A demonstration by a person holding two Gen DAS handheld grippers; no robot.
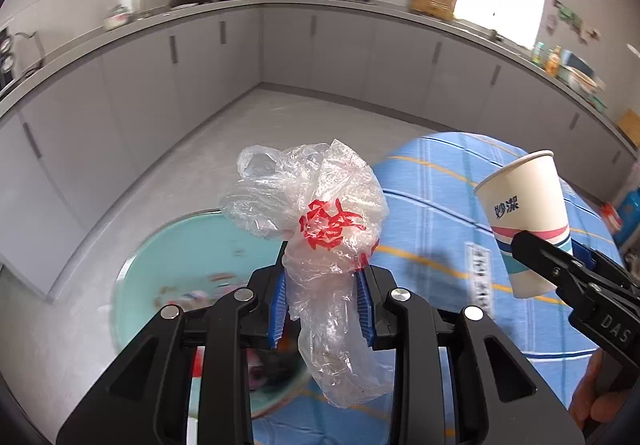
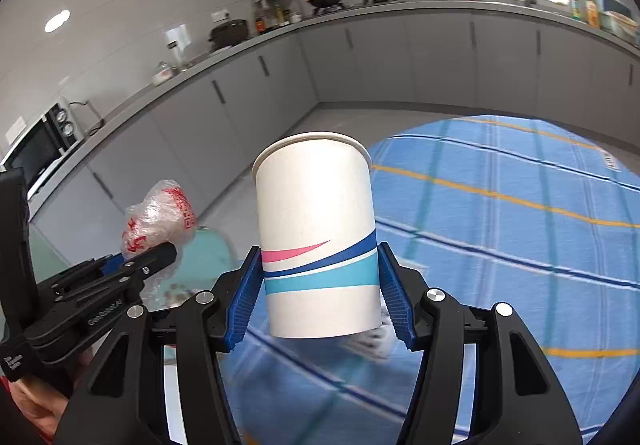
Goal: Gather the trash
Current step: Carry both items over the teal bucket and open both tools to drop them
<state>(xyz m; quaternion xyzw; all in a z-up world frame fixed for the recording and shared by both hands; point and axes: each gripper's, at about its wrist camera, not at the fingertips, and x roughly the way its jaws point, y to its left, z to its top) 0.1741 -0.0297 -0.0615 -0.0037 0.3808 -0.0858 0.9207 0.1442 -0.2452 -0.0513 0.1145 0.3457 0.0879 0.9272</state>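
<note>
Transport of collected trash was the step in hand, judged from both views.

Left wrist view: the left gripper (image 1: 324, 301) had its jaws clenched on a crumpled clear plastic bag (image 1: 320, 221) with red print, the blue pads pressing its narrow middle; the bag bulged above the jaws and hung loose below them. Beneath it, blurred, lay a pale green bin (image 1: 168, 265) with scraps of rubbish inside, standing on the grey floor (image 1: 208, 149) beside a desk (image 1: 440, 213) under a blue checked cloth. At the right edge the right gripper (image 1: 540, 257) carried a paper cup (image 1: 524, 221), held upright and clear of the cloth.

Right wrist view: the right gripper (image 2: 320, 285) had its jaws grasping the paper cup (image 2: 316, 233) at its lower banded part, mouth up, no contents visible. The left gripper (image 2: 132, 265) appeared at the left with the plastic bag (image 2: 160, 217), the bin (image 2: 212, 257) showing partly behind it. A small blurred printed item lay on the desk (image 2: 500, 225) behind the cup's base.

Judgement: neither item had been deposited. The next move called for bringing each load squarely over the bin's opening before releasing, the bag first as it appeared nearer; the cup would need carrying further across.
</note>
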